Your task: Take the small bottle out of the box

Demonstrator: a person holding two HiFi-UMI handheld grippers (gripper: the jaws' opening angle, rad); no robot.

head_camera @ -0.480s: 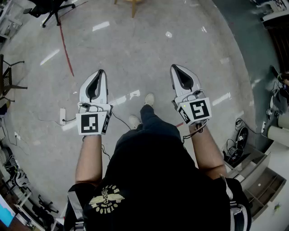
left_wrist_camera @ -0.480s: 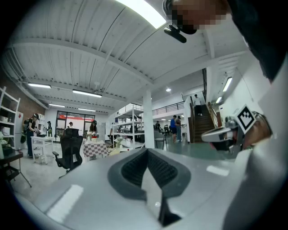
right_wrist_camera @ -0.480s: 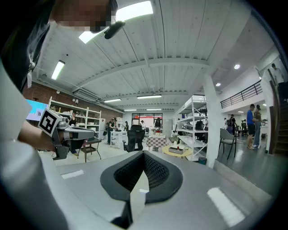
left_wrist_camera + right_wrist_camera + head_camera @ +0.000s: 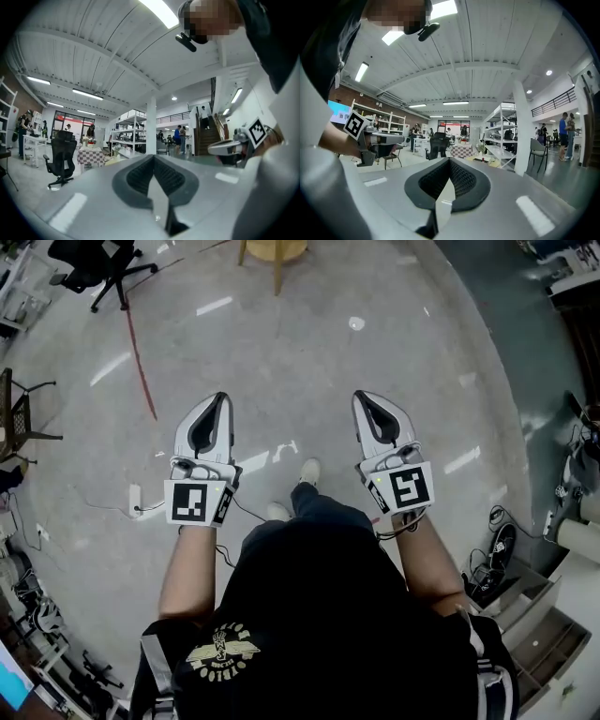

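Over the grey floor (image 4: 309, 362) the person has stepped forward, left claw (image 4: 220, 399) clenched on nothing, the wooden stool (image 4: 272, 251) ahead drawn nearer, right claw (image 4: 362, 397) clenched and empty too, with neither box nor small bottle in view, so the approach likely continues.

The floor (image 4: 309, 352) is glossy; left gripper (image 4: 219, 399) and right gripper (image 4: 362, 397) are smooth grey plastic with ribbed pads (image 4: 461, 180).

Both forearms reach forward, side by side and level. The left tongs (image 4: 218, 401) at eleven o'clock and the right tongs (image 4: 362, 397) at one o'clock are each closed and empty.
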